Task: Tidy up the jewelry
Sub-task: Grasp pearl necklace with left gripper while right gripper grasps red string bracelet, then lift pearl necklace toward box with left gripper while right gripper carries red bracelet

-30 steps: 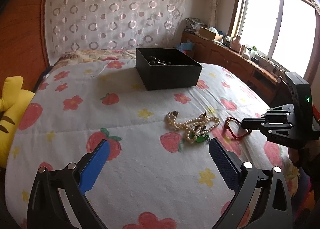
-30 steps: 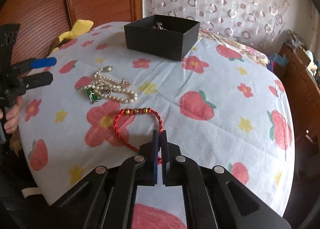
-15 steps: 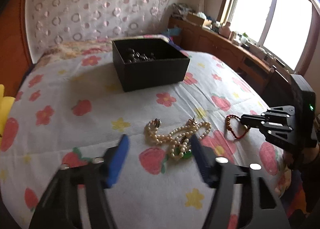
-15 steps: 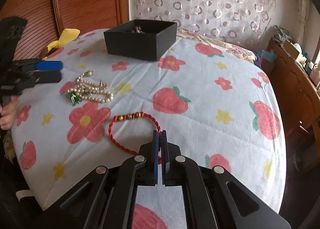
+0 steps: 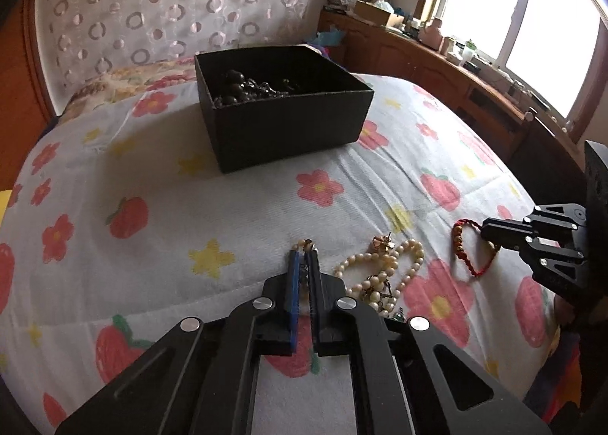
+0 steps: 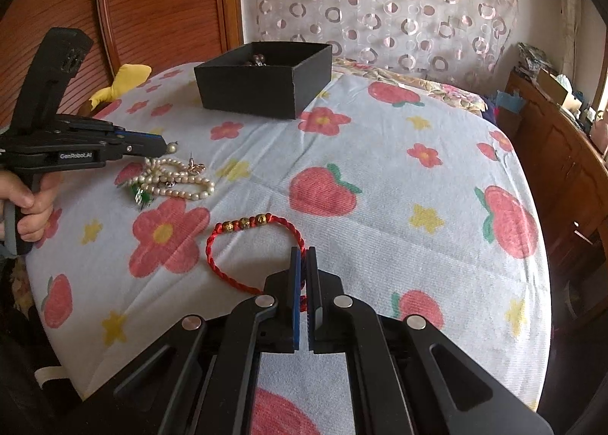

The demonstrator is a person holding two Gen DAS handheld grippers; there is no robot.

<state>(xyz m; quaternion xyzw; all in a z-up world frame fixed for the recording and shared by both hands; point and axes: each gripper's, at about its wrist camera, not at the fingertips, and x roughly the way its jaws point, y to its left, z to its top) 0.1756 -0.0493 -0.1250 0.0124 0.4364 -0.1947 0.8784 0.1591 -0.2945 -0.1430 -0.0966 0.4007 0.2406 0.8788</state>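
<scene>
L tongs (image 5: 303,258) now closed on pearl necklace (image 5: 383,275); R tongs (image 6: 303,256) grip red bracelet (image 6: 243,241)

Only one readable marking: "GenRobot.AI", in small white letters along the side of the black left tongs (image 6: 167,147), seen in the right wrist view. Nothing else legible on the black box (image 6: 266,81), bedspread (image 6: 399,184) or jewelry.

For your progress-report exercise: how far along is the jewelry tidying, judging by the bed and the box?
Done: dark beaded pieces already lie in the black box. In hand: the left gripper is shut on the pearl necklace, and the right gripper pinches the red bracelet. Left: both pieces lie on the bedspread, unboxed.
</scene>
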